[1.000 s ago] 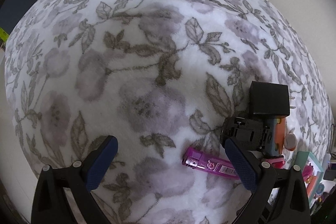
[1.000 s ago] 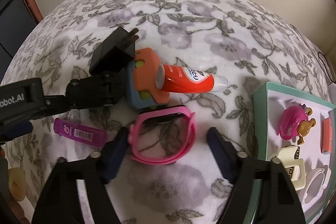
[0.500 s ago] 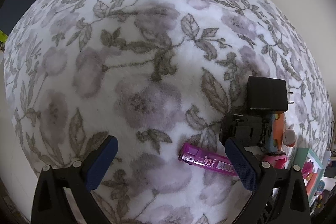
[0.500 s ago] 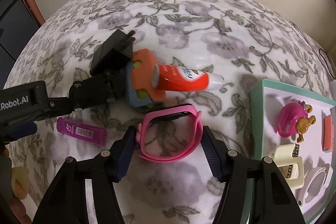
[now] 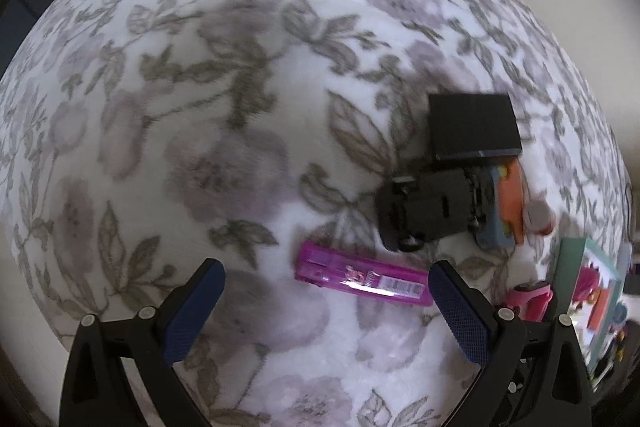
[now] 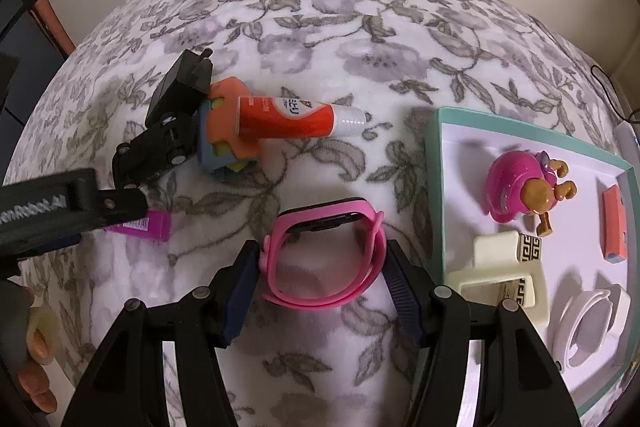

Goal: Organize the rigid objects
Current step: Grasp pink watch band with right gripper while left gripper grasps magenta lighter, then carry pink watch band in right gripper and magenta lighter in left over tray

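A pink watch [image 6: 320, 301] lies on the flowered cloth, and my right gripper [image 6: 322, 265] is shut on it, pads pressing both sides of the band. A purple lighter [image 5: 362, 279] lies flat between the fingertips of my left gripper [image 5: 324, 287], which stands wide open, its right pad at the lighter's end. The left gripper's fingers [image 6: 80, 211] also show in the right wrist view, covering part of the lighter [image 6: 150, 227]. Beyond the lighter sit a black toy car [image 5: 432, 211], a black charger [image 5: 474, 127] and an orange-and-blue toy [image 6: 224, 143] with a red glue tube [image 6: 296, 117] on it.
A teal-rimmed tray [image 6: 436, 187] at the right holds a pink toy figure [image 6: 516, 187], a red block [image 6: 614, 227], a cream clip [image 6: 500, 267] and a white ring [image 6: 588, 315]. A person's hand [image 6: 36, 347] shows at the lower left. A wall rises behind the cloth.
My right gripper has closed from wide open onto the pink watch. My left gripper has moved forward and right, so the lighter now lies between its fingertips.
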Tool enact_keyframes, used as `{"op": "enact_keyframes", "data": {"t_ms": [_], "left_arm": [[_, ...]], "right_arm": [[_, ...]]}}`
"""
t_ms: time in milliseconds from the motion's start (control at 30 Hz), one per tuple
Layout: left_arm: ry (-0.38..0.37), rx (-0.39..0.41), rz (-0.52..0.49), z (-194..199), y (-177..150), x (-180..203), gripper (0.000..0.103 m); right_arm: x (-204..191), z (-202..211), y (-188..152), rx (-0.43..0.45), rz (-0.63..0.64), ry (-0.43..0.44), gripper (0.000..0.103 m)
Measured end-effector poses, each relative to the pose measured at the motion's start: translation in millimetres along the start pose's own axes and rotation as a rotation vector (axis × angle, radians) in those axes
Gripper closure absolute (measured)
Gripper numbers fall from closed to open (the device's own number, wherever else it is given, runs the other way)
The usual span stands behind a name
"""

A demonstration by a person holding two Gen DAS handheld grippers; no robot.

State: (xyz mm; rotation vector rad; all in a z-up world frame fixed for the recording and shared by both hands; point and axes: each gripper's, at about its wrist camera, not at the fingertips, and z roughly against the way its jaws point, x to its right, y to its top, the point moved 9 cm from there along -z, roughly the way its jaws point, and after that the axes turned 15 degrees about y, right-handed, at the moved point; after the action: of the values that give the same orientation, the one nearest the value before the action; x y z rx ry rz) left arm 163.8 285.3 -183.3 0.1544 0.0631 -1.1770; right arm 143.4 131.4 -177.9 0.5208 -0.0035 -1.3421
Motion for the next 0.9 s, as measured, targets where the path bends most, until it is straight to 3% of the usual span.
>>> {"op": "enact_keyframes", "data": {"t_ms": [200,333,400,533,900], "left_arm": [[0.030,0.010,-0.100,-3,-6,27,0.001],[0.044,0.017,-0.114,-5,-7,36,0.002],[0.052,0.025,-0.115,-4,-6,37,0.004],[0.067,0.052,-0.116,2,-6,31,0.020],[-0.011,0.063,-0.063,22,-8,17,0.020]], "right_arm": [[1,0,-2,-0.008,0.011,-0.003,0.040],[1,1,-2,-0.009,0.013,-0.004,0.040],[1,1,-2,-0.010,0.014,-0.005,0.040],[1,1,-2,-0.012,0.016,-0.005,0.040],[1,13,1,0.014,-0.029,0.047,0.040]]}}
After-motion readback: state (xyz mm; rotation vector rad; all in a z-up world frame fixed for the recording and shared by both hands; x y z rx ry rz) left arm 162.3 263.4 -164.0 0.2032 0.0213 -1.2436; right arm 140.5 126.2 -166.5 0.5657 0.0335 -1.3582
